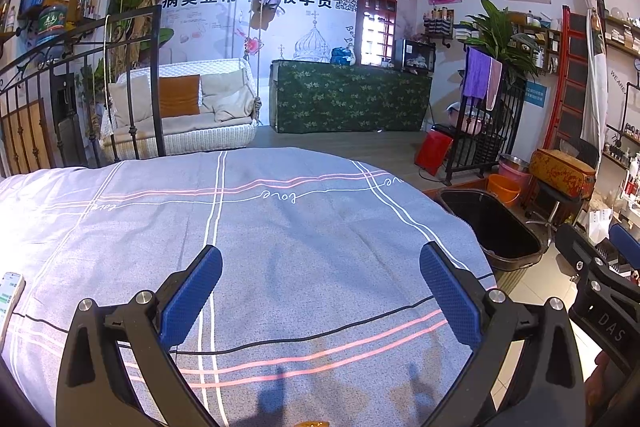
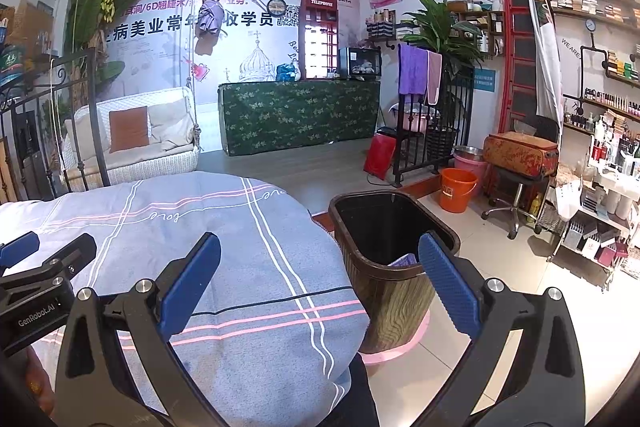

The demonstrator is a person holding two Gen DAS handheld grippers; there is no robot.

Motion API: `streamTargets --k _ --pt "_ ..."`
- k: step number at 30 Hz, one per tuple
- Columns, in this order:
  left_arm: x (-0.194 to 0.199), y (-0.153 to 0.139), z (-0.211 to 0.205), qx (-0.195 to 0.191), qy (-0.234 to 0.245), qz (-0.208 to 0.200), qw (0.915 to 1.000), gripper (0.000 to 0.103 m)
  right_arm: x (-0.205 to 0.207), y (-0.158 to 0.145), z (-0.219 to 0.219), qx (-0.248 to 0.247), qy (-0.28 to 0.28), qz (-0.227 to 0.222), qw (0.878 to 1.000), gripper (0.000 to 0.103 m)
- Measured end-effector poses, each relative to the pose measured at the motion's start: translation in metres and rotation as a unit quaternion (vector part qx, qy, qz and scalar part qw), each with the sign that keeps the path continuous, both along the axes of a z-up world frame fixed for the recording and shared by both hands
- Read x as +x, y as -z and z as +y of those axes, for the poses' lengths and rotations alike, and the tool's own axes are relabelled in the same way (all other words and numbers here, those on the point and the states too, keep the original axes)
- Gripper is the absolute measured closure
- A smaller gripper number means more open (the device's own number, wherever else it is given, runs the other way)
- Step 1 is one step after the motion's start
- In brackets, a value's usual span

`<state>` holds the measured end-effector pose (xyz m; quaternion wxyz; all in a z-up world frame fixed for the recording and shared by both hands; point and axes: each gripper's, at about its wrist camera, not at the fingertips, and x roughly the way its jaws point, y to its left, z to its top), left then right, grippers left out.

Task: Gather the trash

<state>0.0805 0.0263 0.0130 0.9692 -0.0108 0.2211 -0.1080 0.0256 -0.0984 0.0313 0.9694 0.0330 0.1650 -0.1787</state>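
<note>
The left gripper (image 1: 320, 281) and the right gripper (image 2: 319, 277) both have wide, empty fingers over a grey striped bed (image 1: 280, 227). The bin (image 2: 394, 255) stands right of it on the tiled floor (image 2: 520, 267), with a purple scrap (image 2: 405, 260) inside.
</note>
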Motion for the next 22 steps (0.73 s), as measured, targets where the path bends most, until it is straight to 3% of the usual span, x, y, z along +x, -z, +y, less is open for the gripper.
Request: streamTargets --k 22 --pt "-0.0013 -0.0020 -0.0025 -0.003 0.001 0.007 1.0000 0.005 0.0012 0.0020 -0.0037 0.002 -0.003 0.006 1.000 0.005"
